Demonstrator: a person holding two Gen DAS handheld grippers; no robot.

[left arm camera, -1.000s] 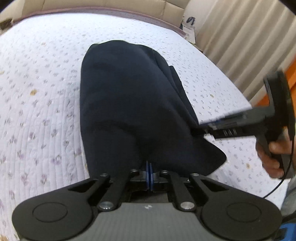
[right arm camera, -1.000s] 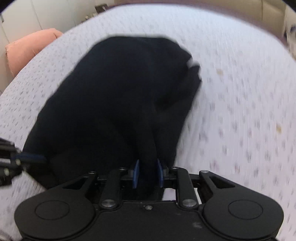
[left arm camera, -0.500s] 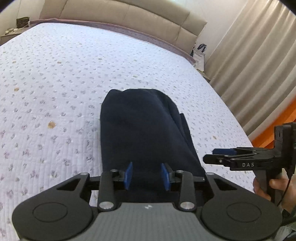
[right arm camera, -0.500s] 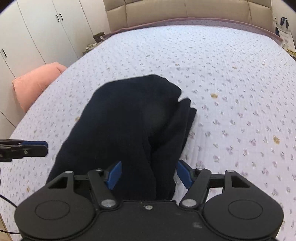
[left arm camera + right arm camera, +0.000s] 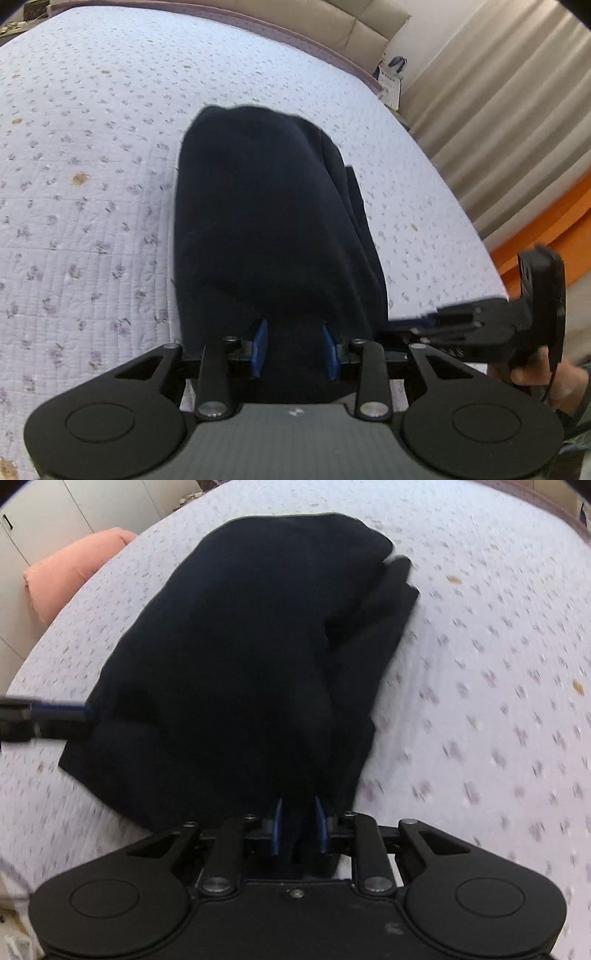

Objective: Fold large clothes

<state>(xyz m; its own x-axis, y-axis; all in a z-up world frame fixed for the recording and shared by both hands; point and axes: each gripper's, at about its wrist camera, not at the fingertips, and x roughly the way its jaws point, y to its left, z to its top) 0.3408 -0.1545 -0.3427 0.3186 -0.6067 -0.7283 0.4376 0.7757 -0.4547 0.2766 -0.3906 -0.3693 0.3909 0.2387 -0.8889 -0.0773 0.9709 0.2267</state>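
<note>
Left gripper [image 5: 294, 344] spread over garment [image 5: 269, 221] hem | right gripper [image 5: 298, 825] re-clenched on hem, was spread | next fold starting.

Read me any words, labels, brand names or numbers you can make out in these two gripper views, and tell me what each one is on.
No text is legible in either view.
Paper bag beside the bed, by the curtain: a dark printed mark and lines of print, too small and blurred to read.
Right gripper, seen from the left wrist view: lettering on its side, blurred and part hidden, unreadable.
Left gripper: only a small pale mark on the body, not readable.
Dark garment and floral bedspread: no print visible.
</note>
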